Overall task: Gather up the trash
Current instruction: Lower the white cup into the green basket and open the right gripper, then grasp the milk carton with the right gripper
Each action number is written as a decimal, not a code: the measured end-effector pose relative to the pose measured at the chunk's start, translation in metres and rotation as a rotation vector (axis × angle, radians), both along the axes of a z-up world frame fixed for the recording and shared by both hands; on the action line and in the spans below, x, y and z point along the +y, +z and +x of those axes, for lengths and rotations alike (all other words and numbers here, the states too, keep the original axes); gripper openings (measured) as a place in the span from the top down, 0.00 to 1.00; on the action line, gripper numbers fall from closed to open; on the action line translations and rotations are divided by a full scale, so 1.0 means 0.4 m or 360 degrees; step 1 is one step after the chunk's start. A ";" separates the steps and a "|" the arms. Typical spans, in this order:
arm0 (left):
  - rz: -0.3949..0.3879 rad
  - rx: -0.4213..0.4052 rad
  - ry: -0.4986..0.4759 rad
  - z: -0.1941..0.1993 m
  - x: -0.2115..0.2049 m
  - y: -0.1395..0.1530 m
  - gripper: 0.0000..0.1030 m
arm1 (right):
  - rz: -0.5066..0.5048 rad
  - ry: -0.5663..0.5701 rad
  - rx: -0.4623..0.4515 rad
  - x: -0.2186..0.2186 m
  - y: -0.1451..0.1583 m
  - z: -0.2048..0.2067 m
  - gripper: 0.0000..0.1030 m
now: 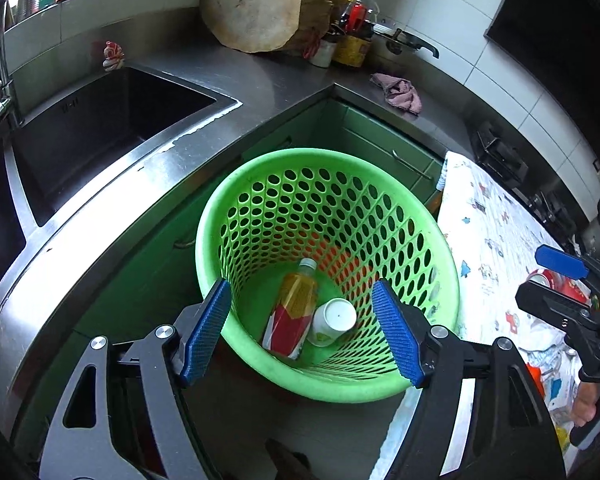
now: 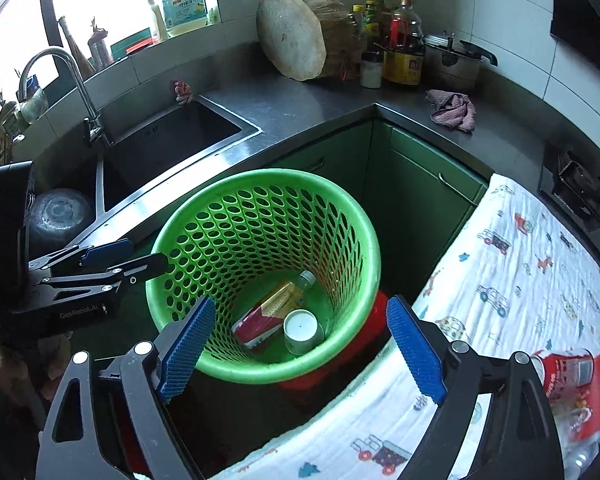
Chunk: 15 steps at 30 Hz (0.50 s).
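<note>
Surface [image 2: 300, 112]: a dark steel corner run is seen, with green cabinet fronts below it.
Sink [image 2: 168, 140]: set into the surface at left; a curved tap [image 2: 66, 76] is mounted at its rim.
Patterned cloth [image 2: 512, 280]: spread over the right-hand area; printed with small vehicles.
Green basket [image 2: 364, 232]: a perforated bin is seen standing in the corner below the surface edge, between sink and cloth; something red shows beneath it.
Chopping block [image 2: 292, 36]: a round wooden slab is leaned upright at the back wall, with bottles [image 2: 404, 48] and a lidded pot [image 2: 452, 60] just beside it.
Pink rag [image 2: 452, 110]: left crumpled on the surface, right of the corner.
Left tool [image 1: 302, 332]: held above the basket mouth; jaws are spread well apart, nothing is between the blue pads.
Right tool [image 2: 300, 350]: held above the basket's near rim; jaws are spread wide, nothing is gripped.
Drink bottle [image 2: 272, 308]: trash; found lying on its side at the basket bottom, white cap toward the far wall, red and yellow label.
Paper cup [image 2: 302, 330]: trash; found lying in the basket bottom, touching the bottle.
Red packaging [image 2: 576, 380]: seen on the cloth at the right edge, outside the basket; what it is cannot be told.
</note>
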State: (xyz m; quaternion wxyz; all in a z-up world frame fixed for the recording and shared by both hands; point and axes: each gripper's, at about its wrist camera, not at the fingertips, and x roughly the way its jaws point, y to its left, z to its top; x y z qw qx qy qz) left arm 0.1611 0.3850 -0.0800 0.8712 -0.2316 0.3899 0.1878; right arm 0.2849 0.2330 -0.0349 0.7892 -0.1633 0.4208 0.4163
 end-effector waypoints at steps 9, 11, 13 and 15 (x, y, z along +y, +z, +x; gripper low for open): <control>0.0020 -0.0035 -0.0097 -0.018 -0.159 0.041 0.27 | -0.0016 -0.0129 -0.0049 -0.268 0.031 -0.048 0.16; 0.0021 -0.0041 -0.0119 -0.018 -0.201 0.047 0.27 | -0.0047 -0.0156 -0.0074 -0.343 0.033 -0.057 0.15; 0.0024 -0.0049 -0.0151 -0.019 -0.247 0.054 0.27 | -0.0063 -0.0177 -0.0080 -0.421 0.031 -0.063 0.15; 0.0024 -0.0056 -0.0180 -0.020 -0.289 0.059 0.27 | -0.0087 -0.0209 -0.0083 -0.500 0.027 -0.069 0.15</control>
